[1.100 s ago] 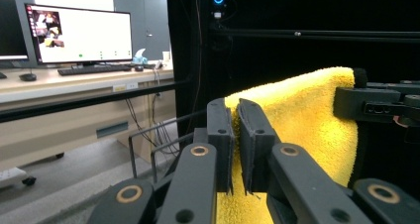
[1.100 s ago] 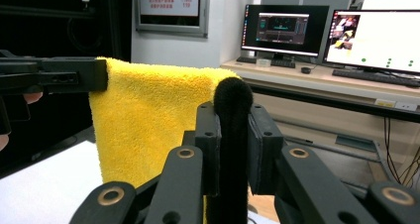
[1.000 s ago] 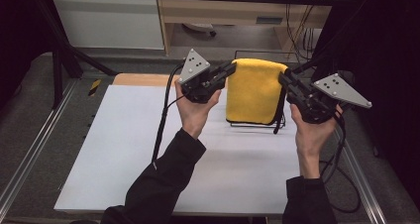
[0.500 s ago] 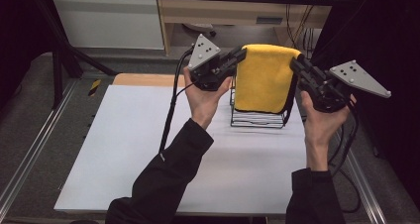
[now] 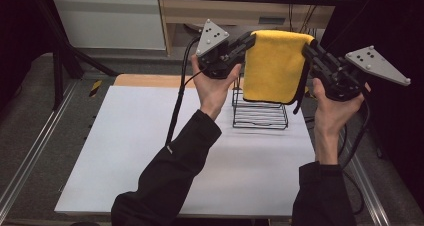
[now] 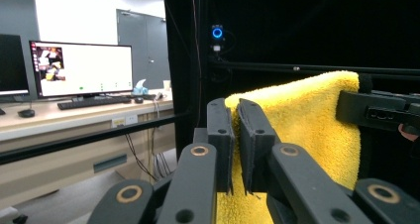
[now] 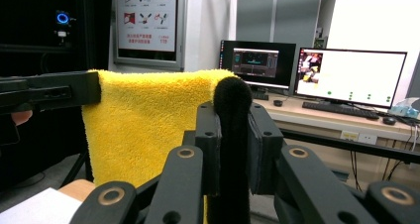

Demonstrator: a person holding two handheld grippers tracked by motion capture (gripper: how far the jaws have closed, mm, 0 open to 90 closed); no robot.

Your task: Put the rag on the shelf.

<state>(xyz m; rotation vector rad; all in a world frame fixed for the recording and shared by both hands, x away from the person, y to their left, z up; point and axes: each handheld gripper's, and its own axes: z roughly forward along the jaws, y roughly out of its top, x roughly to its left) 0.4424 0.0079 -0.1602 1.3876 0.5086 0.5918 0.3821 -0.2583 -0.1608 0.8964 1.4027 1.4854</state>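
Holding yellow towel [image 5: 274,66] above wire rack [image 5: 260,115] | rack unloaded | both tools clamped

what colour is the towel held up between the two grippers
Bright yellow towel, with a dark edge trim; clearest in the high view.

both hands rose together, carrying the yellow towel [image 5: 274,66] up off the wire rack [image 5: 260,113]. a second earlier the towel lay draped over the rack and hid it; half a second later its lower edge had lifted enough to bare the wires. by the last moment it hung clear above the rack, stretched between the left gripper [image 5: 245,42] and the right gripper [image 5: 309,51], which had also moved further up the high view.
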